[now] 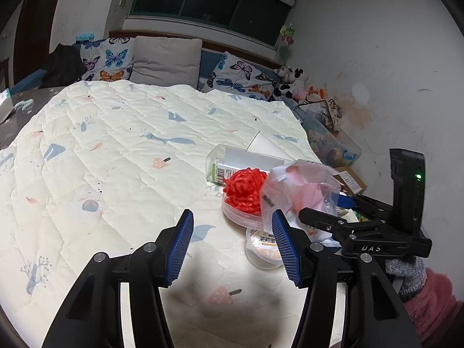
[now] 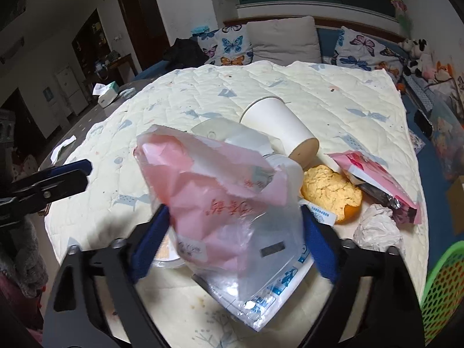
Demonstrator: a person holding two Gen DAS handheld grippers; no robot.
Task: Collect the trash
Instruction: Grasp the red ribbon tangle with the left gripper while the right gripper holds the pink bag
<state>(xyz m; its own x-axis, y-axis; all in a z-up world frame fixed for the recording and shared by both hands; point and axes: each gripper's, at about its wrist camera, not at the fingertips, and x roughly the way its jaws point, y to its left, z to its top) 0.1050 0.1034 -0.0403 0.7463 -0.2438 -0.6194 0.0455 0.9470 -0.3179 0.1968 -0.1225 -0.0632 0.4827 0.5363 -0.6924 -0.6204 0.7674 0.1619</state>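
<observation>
Trash lies in a heap on a cream quilt. My right gripper has a pink and clear plastic bag between its wide-set blue pads; the bag fills the gap and looks blurred, and I see no firm squeeze. The same bag stands puffed up over the right gripper in the left wrist view. My left gripper is open above bare quilt, just left of the heap, with nothing between its pads. A white paper cup lies on its side behind the bag.
Red shreds in a clear dish, a clear labelled box and a lidded tub sit by the bag. Orange peel, crumpled paper and a pink packet lie right. A green basket stands at the far right.
</observation>
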